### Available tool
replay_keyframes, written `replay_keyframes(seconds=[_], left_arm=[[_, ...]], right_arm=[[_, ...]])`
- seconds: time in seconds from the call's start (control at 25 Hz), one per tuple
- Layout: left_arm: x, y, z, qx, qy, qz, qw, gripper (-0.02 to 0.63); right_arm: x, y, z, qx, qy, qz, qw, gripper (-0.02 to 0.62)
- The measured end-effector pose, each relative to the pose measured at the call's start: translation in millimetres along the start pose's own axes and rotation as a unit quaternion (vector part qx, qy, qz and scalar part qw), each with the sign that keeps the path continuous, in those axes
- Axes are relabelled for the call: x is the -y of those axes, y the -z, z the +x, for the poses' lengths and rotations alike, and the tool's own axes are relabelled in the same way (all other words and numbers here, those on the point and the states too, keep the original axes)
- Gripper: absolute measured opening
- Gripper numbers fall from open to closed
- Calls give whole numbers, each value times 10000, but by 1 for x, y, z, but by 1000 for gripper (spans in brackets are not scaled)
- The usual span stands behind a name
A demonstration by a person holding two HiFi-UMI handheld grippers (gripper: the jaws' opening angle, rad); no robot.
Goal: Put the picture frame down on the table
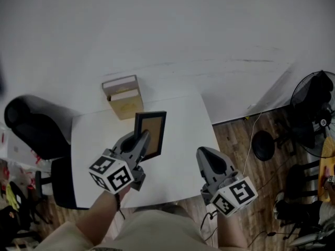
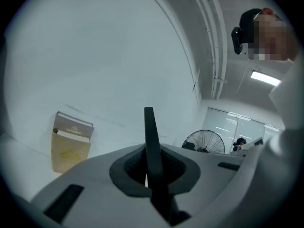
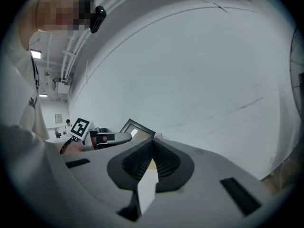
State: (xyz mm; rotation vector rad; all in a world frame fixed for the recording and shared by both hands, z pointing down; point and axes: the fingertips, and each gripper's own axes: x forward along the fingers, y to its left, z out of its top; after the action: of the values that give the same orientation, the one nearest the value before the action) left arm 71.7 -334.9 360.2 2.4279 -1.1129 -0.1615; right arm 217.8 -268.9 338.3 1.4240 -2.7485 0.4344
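Note:
The picture frame is black with a tan inside. It is upright over the white table, and my left gripper is shut on its left edge. In the left gripper view only the frame's thin black edge shows, pinched between the jaws. My right gripper hovers over the table's right edge, jaws shut, apart from the frame. Its view shows the frame and the left gripper at the left. A small white piece sits at the base of the right jaws; I cannot tell what it is.
A tan box with a grey lid stands at the table's back edge against the white wall. A black chair is left of the table. A floor fan and cables are on the wooden floor at the right.

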Motion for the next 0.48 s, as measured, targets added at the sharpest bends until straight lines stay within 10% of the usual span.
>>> replay_keyframes(seconds=[0.48], left_arm=[[-72,69,64,-777,-264,-356,9960,41]], right_arm=[[24,57,40,-710,90,318,9969,23]])
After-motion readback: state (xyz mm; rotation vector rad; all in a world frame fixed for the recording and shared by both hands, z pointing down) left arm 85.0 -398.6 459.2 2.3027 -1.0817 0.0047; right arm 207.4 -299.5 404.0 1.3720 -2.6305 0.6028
